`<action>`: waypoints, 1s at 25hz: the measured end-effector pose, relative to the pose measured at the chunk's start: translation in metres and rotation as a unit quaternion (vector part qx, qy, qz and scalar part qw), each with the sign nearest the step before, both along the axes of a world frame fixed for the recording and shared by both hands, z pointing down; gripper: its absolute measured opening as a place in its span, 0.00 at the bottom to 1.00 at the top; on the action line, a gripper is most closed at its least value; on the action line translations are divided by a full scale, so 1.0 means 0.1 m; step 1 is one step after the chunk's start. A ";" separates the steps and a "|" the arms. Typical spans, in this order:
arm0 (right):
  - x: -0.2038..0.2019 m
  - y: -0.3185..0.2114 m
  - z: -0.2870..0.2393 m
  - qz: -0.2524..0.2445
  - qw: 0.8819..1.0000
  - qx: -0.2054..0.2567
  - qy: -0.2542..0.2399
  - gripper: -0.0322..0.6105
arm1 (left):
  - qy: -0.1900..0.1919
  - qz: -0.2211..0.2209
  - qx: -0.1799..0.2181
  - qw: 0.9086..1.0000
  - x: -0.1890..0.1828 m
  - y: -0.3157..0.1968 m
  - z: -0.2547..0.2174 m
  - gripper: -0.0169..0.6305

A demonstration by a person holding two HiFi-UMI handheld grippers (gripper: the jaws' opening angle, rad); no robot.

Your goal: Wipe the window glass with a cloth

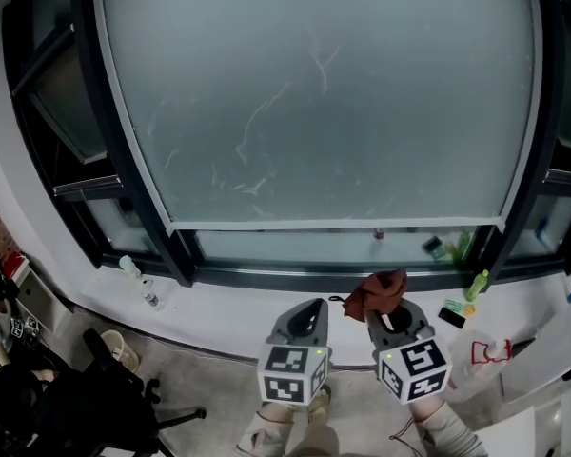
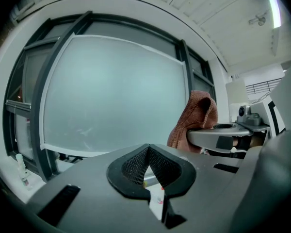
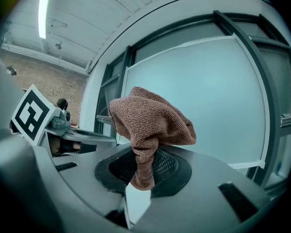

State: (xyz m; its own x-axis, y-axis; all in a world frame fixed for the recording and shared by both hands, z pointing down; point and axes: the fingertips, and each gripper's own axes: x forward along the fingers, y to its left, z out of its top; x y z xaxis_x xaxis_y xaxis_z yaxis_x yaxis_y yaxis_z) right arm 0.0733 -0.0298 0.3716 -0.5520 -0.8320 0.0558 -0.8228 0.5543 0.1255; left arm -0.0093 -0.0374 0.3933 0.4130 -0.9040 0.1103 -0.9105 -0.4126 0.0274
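Observation:
A large frosted window pane [image 1: 314,103] in a dark frame fills the head view, with faint white streaks across it; it also shows ahead as window pane [image 2: 111,96] and window pane [image 3: 203,91]. My right gripper [image 1: 388,310] is shut on a brown cloth [image 1: 379,293], which bunches above its jaws as cloth [image 3: 150,125] and hangs at the right as cloth [image 2: 196,120]. My left gripper [image 1: 309,314] sits beside it below the sill, shut with nothing in it, its jaws [image 2: 148,171] touching. Both are short of the glass.
A white sill [image 1: 266,303] runs under the window. On it stand a small bottle [image 1: 138,279] at left and a green bottle [image 1: 478,284] with small items at right. A black tripod and bags [image 1: 57,398] sit on the floor at lower left.

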 end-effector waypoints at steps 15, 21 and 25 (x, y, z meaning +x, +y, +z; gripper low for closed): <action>-0.92 -1.84 -0.50 -0.038 0.997 0.052 0.044 0.12 | -0.003 -0.021 0.009 1.000 -0.69 -1.65 -0.19 0.03; -1.50 -2.75 -0.79 -0.068 0.995 0.062 0.047 0.12 | -0.009 -0.049 0.004 0.999 -1.22 -2.36 -0.31 0.03; -1.93 -3.25 -0.94 -0.088 0.991 0.075 0.064 0.12 | -0.007 -0.070 -0.005 0.998 -1.58 -2.78 -0.31 0.03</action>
State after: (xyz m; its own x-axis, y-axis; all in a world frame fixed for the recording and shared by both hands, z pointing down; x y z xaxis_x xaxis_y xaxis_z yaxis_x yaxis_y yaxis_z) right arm -0.1199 -0.3551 0.2778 -0.6862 -0.7272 0.0179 -0.6865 0.6555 0.3148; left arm -0.1671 -0.3150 0.3619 0.2814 -0.9515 0.1246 -0.9594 -0.2816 0.0168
